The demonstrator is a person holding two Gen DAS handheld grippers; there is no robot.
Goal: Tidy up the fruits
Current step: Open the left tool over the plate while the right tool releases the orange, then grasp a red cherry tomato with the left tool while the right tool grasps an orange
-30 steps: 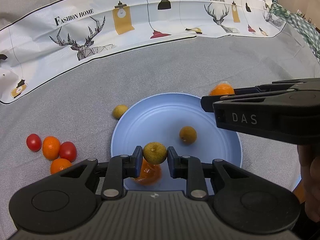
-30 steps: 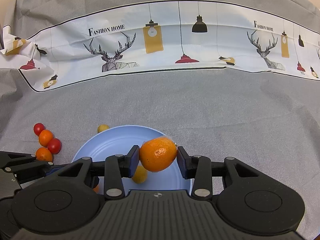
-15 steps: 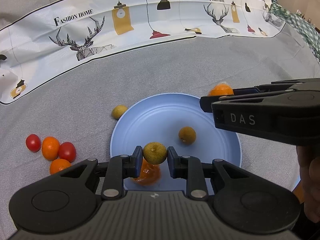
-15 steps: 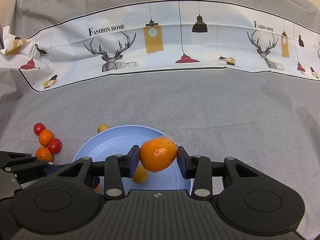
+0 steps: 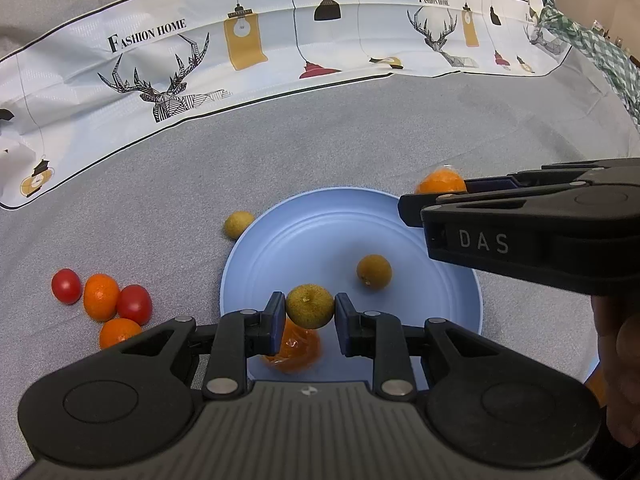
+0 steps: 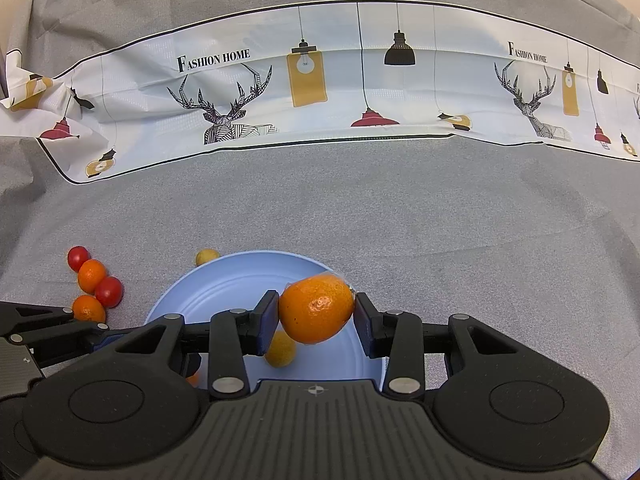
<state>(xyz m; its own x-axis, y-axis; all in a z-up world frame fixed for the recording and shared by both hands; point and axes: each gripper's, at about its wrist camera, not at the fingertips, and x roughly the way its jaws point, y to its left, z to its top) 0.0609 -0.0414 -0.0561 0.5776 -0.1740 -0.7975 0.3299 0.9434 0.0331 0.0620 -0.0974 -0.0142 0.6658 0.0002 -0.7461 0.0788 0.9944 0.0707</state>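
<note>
Left wrist view: your left tool (image 5: 310,307) grips one greenish-yellow fruit (image 5: 310,306) over the blue plate (image 5: 304,240), and your right tool (image 6: 316,315) grips one wrapped orange (image 6: 316,308). On the plate lie two fruits; on the table, two tomatoes, two small oranges, one yellow fruit.

Pale blue plate (image 5: 460,292), orange mandarin (image 6: 316,308)
</note>
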